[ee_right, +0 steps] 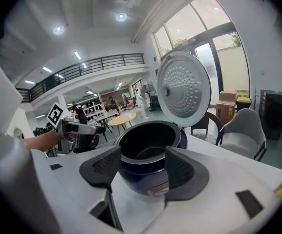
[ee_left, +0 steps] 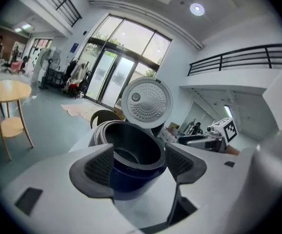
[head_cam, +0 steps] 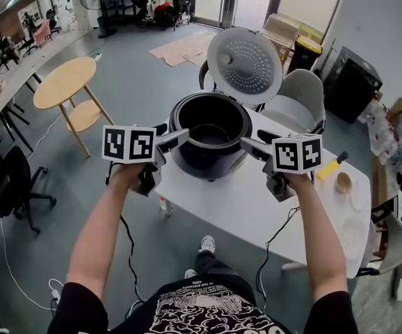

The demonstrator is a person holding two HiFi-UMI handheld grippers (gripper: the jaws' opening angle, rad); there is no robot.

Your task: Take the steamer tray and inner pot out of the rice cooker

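White desk carries a round dark-blue rice cooker, its perforated silver lid tipped up (fully open) and the black inner pot sitting inside. Left gripper and right gripper flank the cooker just beside its rim, both jaws apart, clamping nothing.

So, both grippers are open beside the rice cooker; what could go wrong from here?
The rice cooker stands close to the table's edge, so a sideways push from the right gripper could slide it off. The open lid stands upright behind the opening; a part lifted out backwards could hit it.
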